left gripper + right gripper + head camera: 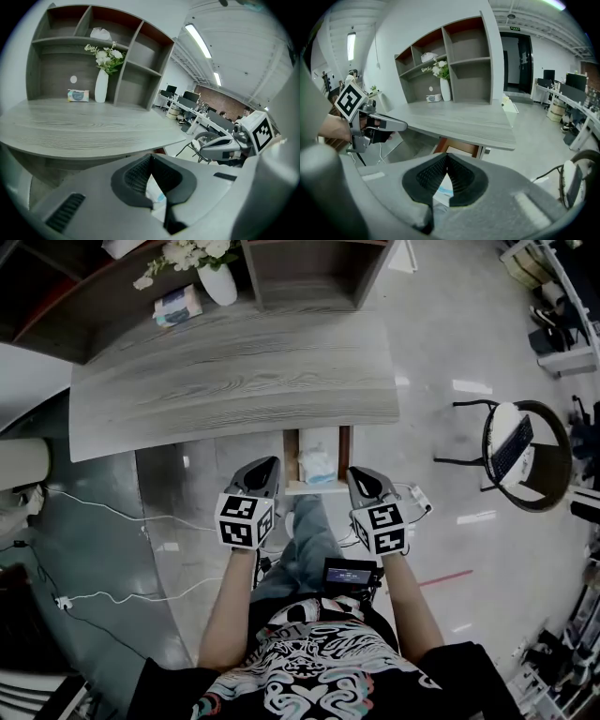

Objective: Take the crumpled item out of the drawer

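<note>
The grey desk point(234, 381) fills the upper centre of the frame. Below its near edge, the open drawer point(291, 457) holds the white crumpled item point(316, 466). The left gripper point(270, 465) and right gripper point(357, 474) flank the drawer, fingers closed on nothing.

Half hidden beneath grey wood-grain desktop point(234, 381), centre frame: brown-sided open drawer point(292, 460); pale crumpled item point(317, 465) inside too small to identify.

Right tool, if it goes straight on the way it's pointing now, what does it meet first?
Most likely the open drawer under the desk: the right tool, shut and empty, aims at it, and the crumpled item shows just past its tips. Whether wall or item comes first is unclear.
</note>
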`<state>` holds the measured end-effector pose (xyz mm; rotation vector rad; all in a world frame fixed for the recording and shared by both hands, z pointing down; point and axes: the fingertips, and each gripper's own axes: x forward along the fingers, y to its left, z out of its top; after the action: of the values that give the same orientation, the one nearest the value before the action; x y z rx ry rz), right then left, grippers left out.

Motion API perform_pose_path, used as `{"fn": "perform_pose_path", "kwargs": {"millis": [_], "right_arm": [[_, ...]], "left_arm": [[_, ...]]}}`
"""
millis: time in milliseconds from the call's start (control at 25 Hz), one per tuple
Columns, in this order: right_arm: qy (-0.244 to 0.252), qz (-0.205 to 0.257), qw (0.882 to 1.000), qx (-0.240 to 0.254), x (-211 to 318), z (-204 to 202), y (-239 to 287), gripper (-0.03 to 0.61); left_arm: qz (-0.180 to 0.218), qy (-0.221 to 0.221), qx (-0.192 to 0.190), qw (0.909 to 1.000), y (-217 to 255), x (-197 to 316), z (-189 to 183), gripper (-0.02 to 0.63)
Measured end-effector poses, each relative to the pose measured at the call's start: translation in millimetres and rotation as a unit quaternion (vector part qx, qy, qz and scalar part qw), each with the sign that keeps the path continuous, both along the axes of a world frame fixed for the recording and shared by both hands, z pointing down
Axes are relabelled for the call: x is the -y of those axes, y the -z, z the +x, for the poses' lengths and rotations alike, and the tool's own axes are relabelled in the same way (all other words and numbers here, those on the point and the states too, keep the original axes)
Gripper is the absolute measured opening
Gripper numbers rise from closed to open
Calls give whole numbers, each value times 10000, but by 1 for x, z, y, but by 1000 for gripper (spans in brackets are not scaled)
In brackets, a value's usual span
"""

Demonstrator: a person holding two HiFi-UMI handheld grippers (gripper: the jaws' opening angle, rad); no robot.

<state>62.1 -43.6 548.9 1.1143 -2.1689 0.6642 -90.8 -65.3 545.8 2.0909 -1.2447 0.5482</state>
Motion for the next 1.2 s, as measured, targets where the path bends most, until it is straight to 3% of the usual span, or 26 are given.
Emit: {"fn": "perform_pose_path", "kwargs": {"millis": [160, 320, 520, 920, 1200], "right_arm": [[230, -157, 9995, -153, -1, -2, -20, 5], [359, -288, 9987, -216, 3, -4, -35, 5], [999, -363, 9928, -556, 1, -22, -50, 5], [1178, -649, 9886, -676, 6, -25, -92, 5], [1337, -1140, 9821, -679, -2, -27, -122, 5]], "left_arm": [[-164, -101, 234, 9995, -21, -5, 1, 3], [-356, -35, 200, 9992, -37, -9, -2, 3], [-679, 9, 221, 9974, -64, -14, -4, 3], [-1225, -219, 305, 9918, -109, -27, 7, 3], [-1513, -341, 336, 9873, -130, -36, 15, 3]]}}
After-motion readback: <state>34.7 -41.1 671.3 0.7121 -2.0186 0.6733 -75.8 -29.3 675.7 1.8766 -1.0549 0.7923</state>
